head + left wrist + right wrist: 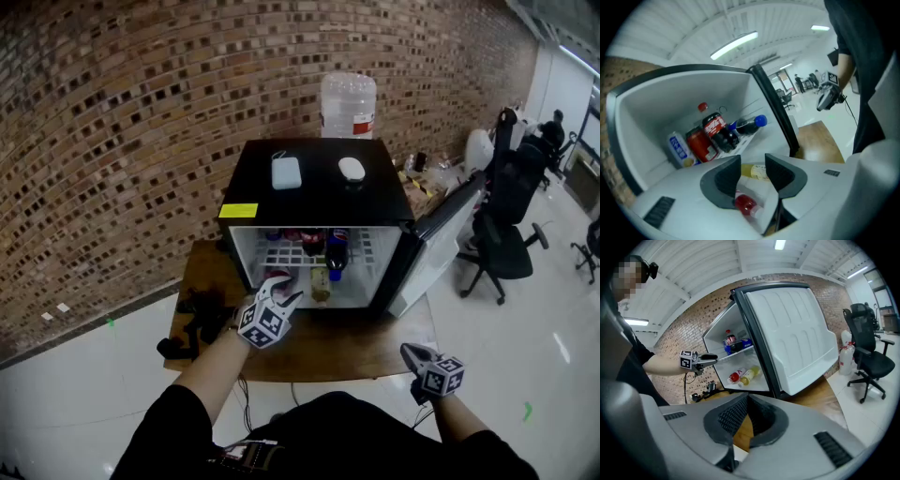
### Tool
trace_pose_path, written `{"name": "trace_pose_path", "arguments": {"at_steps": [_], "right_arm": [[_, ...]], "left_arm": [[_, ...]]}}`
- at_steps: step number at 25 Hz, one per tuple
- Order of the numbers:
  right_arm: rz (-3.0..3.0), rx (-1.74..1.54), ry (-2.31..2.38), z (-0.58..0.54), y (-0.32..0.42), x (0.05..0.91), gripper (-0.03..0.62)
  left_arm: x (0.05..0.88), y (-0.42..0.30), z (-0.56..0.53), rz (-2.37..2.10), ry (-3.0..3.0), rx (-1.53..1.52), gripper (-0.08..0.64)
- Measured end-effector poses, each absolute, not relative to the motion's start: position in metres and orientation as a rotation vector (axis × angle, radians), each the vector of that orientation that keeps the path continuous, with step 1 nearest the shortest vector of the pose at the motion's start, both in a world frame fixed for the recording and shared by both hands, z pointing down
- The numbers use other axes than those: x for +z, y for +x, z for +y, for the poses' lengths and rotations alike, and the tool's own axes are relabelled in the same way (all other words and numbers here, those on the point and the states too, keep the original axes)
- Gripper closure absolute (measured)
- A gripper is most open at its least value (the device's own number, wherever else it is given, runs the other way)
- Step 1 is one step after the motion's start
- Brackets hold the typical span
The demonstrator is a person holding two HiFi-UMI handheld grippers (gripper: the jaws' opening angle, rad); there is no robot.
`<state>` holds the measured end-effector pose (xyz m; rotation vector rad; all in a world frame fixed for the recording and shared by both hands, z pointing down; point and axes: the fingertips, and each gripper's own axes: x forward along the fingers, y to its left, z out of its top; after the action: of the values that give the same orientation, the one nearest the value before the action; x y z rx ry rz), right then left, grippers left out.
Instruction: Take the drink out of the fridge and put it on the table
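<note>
A black mini fridge [319,187] stands open on a low wooden platform [328,349]. On its floor lie a yellow drink bottle [321,284] [754,172] [749,375] and a red-capped bottle [745,205] [734,377]. The wire shelf above holds a cola bottle [717,131], a blue-capped bottle [749,124], a red can [701,145] and a blue-white carton [678,149]. My left gripper [281,292] [753,161] is at the fridge mouth, open, pointing at the two lying bottles without touching them. My right gripper [410,352] [746,397] hangs low at the right, shut and empty.
The fridge door [441,244] swings out to the right. A white box [287,172] and a white mouse [352,169] lie on the fridge top, with a water jug [348,105] behind. Black gear [197,323] sits on the platform's left. Office chairs [502,234] stand at the right.
</note>
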<state>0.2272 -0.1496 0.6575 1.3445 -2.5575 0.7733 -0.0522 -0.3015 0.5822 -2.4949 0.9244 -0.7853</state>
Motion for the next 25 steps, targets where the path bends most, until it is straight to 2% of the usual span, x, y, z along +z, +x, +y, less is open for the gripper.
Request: {"name": "trace_pose_path", "arguments": {"at_steps": [5,9,25], "right_arm": [[-2.535,0.765,1.375,-0.145,0.247,0.654,0.586],[-2.531,0.765,1.407,-0.144,0.260,0.650,0.572],[-2.513,0.790,1.500,-0.137,0.289,0.645,0.572]], "left_arm": [[0.571,-0.008,-0.336,0.762,-2.233,-0.886,0.284],[0.582,0.018,-0.353,0.609,-1.981,-1.001,0.252],[0.581,0.092,-0.381,0.444,-1.670,-1.010,0.218]]}}
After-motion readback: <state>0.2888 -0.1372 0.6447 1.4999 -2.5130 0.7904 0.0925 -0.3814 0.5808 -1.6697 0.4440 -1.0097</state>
